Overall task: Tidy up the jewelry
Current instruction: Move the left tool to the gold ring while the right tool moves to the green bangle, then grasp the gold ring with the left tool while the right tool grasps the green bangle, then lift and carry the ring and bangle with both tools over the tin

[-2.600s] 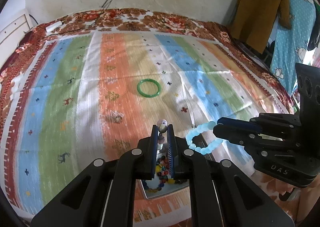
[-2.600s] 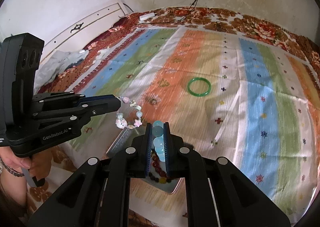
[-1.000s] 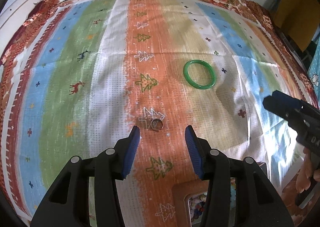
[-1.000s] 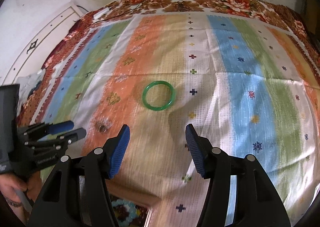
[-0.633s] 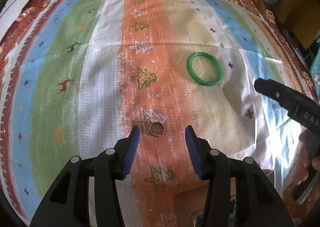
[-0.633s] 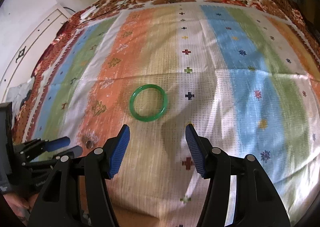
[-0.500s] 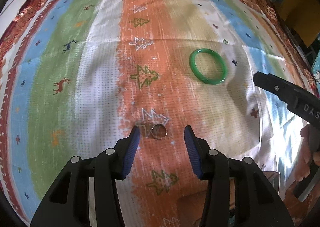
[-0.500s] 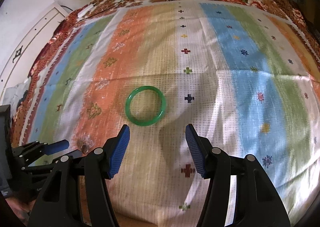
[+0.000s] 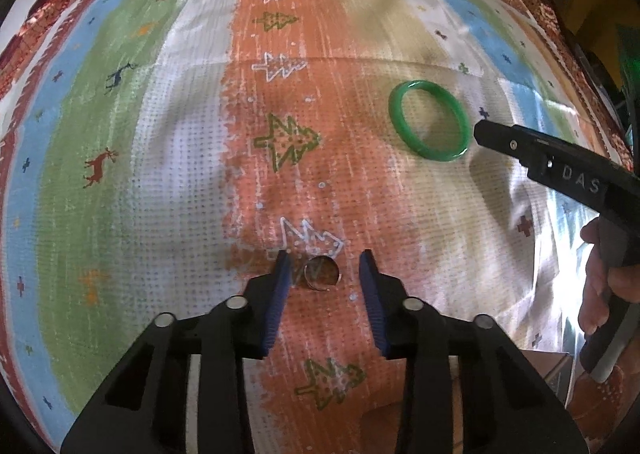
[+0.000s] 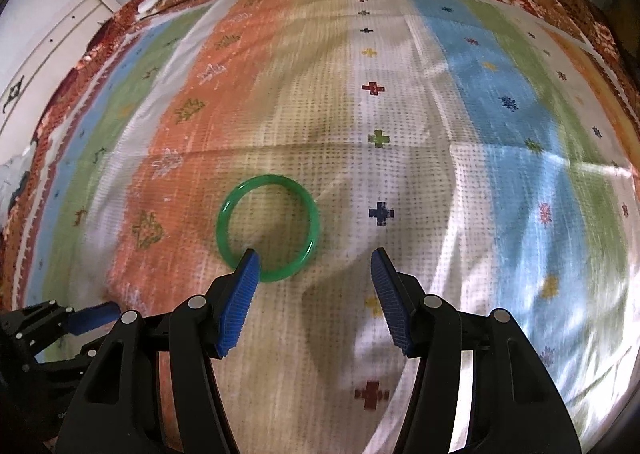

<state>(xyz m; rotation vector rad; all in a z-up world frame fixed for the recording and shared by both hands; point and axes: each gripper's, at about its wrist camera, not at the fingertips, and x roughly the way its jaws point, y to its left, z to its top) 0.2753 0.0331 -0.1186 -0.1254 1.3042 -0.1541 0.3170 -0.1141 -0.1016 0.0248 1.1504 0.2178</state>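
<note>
A small metal ring [image 9: 321,273] lies on the striped bedspread [image 9: 132,158], between the spread fingers of the left gripper [image 9: 323,266]. The right gripper [image 10: 315,262], also spread, hovers over a green bangle [image 10: 267,227].

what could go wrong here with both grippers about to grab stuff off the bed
The small metal ring lies flat on soft cloth between the open left gripper; closing may push it aside or pinch fabric. The right gripper sits off-centre over the green bangle, so it may skid away.
</note>
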